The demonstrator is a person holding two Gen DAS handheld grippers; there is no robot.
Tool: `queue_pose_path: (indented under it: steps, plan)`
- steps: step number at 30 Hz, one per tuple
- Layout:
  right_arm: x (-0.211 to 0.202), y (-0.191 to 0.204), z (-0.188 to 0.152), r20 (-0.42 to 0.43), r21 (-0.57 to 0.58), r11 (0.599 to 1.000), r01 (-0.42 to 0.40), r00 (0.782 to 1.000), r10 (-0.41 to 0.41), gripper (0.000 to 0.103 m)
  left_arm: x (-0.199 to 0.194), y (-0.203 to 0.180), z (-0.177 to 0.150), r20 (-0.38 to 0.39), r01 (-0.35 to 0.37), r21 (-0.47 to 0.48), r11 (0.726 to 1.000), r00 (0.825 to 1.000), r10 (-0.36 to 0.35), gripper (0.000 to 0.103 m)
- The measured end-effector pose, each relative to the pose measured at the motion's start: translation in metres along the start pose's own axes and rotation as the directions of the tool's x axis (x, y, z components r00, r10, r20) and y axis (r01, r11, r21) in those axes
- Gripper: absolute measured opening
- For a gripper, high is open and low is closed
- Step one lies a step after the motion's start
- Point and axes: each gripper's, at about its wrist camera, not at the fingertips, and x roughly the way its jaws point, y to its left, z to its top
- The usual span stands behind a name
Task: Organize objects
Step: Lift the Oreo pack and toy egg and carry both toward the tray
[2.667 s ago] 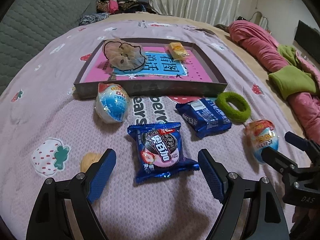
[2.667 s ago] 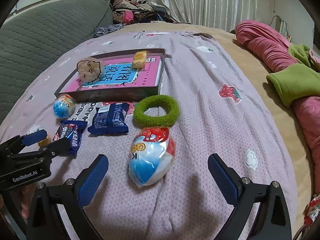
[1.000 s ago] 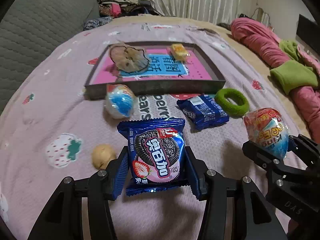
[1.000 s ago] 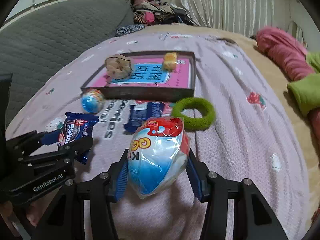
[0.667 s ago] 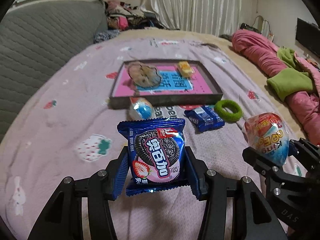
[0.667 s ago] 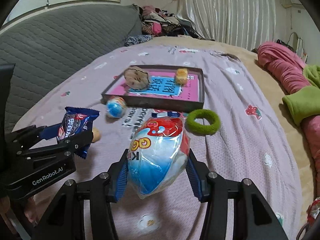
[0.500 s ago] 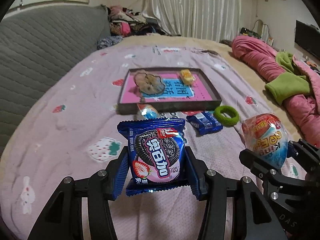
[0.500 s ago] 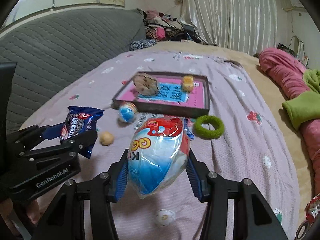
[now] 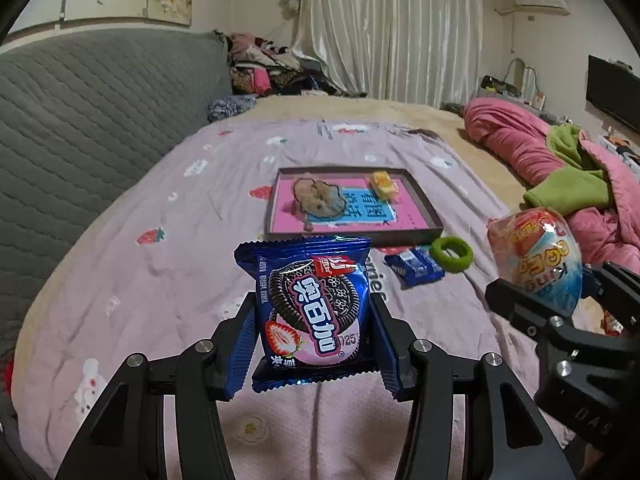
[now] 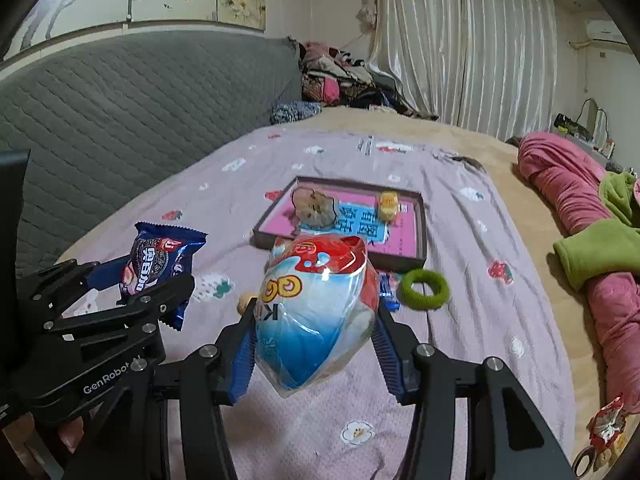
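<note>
My left gripper (image 9: 313, 314) is shut on a blue cookie packet (image 9: 316, 300) and holds it upright, well above the bed. My right gripper (image 10: 316, 316) is shut on a plastic-wrapped egg toy (image 10: 316, 300), red on top and blue below, also in the air. Each gripper shows in the other's view: the egg toy (image 9: 536, 260) at right, the cookie packet (image 10: 154, 264) at left. Beyond lies a shallow tray (image 9: 352, 237) with a pink base, holding a beige scrunchie (image 9: 318, 198) and a small yellow packet (image 9: 384, 184).
A green hair ring (image 9: 452, 254) and a second blue packet (image 9: 416, 268) lie on the purple bedspread in front of the tray. A small tan ball (image 10: 242, 304) peeks out beside the egg. Grey quilted headboard (image 9: 80, 128) at left, pink and green bedding (image 9: 560, 192) at right.
Both grippers, open around their things on the bed at first, closed on them and have risen and drawn back. The tray and loose items now look smaller and farther off.
</note>
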Motion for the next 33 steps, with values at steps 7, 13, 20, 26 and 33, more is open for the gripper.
queue_pose_path:
  steps: [7,13,20,26,33]
  plan:
    - [-0.010,0.006,0.015,0.031,-0.006,1.000,0.024,0.999,-0.023,0.052,-0.013,0.012,0.011,0.033,0.009,-0.022,1.000,0.999,-0.008,0.054]
    - [-0.013,0.009,0.022,0.046,-0.009,1.000,0.029,0.999,-0.028,0.052,-0.016,0.018,0.016,0.041,0.001,-0.032,0.999,0.999,0.000,0.054]
    - [-0.013,0.008,0.031,0.049,-0.014,0.999,0.032,0.998,-0.031,0.053,-0.015,0.025,0.025,0.048,-0.001,-0.040,0.999,0.999,0.003,0.054]
    - [-0.011,0.006,0.043,0.062,-0.011,1.000,0.028,0.998,-0.027,0.053,-0.010,0.027,0.035,0.053,-0.004,-0.030,1.000,0.999,0.006,0.054]
    - [-0.009,0.008,0.060,0.074,-0.031,0.999,0.043,0.996,-0.041,0.053,-0.006,0.030,0.048,0.062,-0.001,-0.035,0.999,0.998,0.003,0.054]
